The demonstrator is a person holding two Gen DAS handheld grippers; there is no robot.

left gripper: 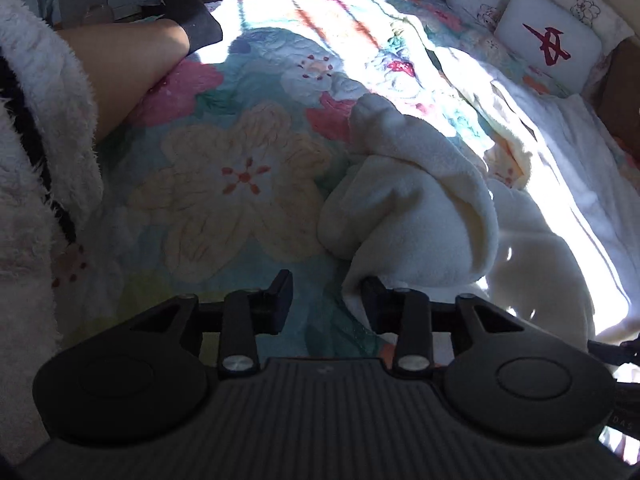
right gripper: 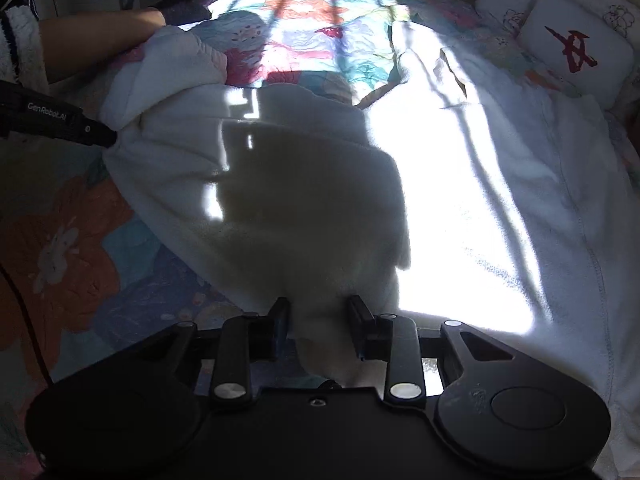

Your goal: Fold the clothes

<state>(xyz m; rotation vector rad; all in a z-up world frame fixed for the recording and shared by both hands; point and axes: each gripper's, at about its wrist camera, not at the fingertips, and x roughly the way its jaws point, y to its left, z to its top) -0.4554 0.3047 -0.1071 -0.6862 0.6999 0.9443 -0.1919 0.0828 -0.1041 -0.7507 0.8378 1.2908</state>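
While the white fleece garment [right gripper: 304, 184] lies spread and partly bunched on the floral quilt [left gripper: 224, 184], your right gripper [right gripper: 318, 316] has a fold of its near edge between the fingers, pads pressing the cloth. Your left gripper [left gripper: 326, 300] stands parted: only its right finger [left gripper: 374, 292] touches the garment's bunched corner, with bare quilt in the gap. A white pillow [left gripper: 552, 40] with a red mark sits far right.

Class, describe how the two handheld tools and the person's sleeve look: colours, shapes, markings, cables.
Both tools are matte black plastic with silver pivot screws and ribbed bodies: left tool, right tool. The left tool's side reads "GenRobot.AI" in white. A thin dark red cable trails nearby. The fluffy white sleeve has dark stripes.
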